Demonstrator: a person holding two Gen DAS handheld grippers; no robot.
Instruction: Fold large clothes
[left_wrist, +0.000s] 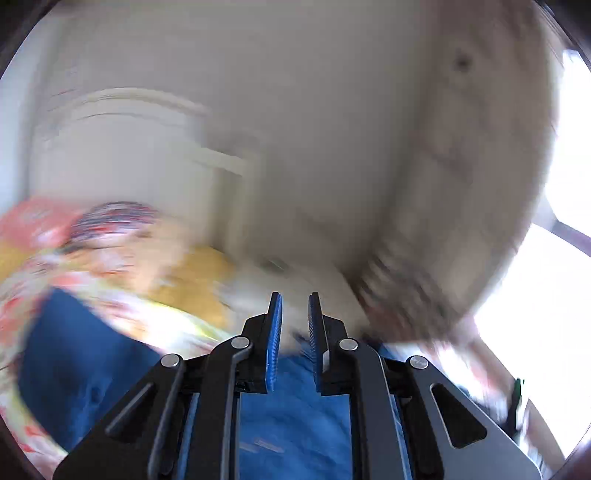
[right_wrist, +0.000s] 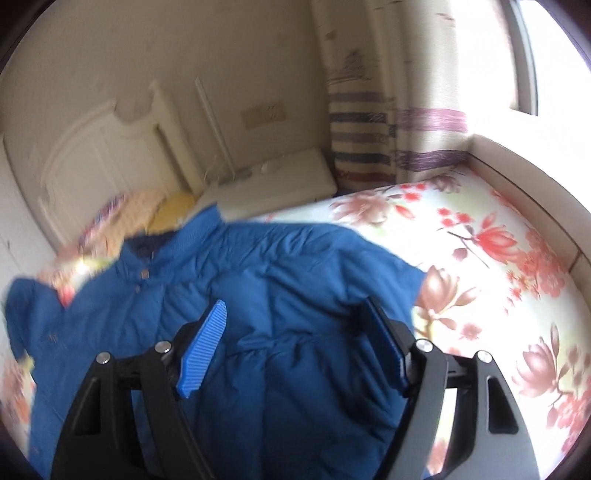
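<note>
The blue jacket (right_wrist: 236, 295) is spread out on a bed (right_wrist: 498, 258) with a flowered sheet, its collar pointed toward the white headboard (right_wrist: 99, 155). It is puffy and thick, so it is judged to be slippery and springy.

A few things could go wrong from here. A fold could pop back open, because the padding pushes up. Only the top layer could be pinched, so the jacket would slide out when it is lifted. The sheet could be grabbed along with the jacket, and the bed would be pulled messy. The left view is blurred by fast motion, so a grab made now could miss its spot.

The right gripper (right_wrist: 295, 325) is opened wide above the middle of the jacket. Nothing is held between its fingers, and whether the cloth is touched cannot be told. The left gripper (left_wrist: 295, 325) is closed down to a narrow gap. Blue cloth is seen under it, but whether any is pinched cannot be told.
</note>
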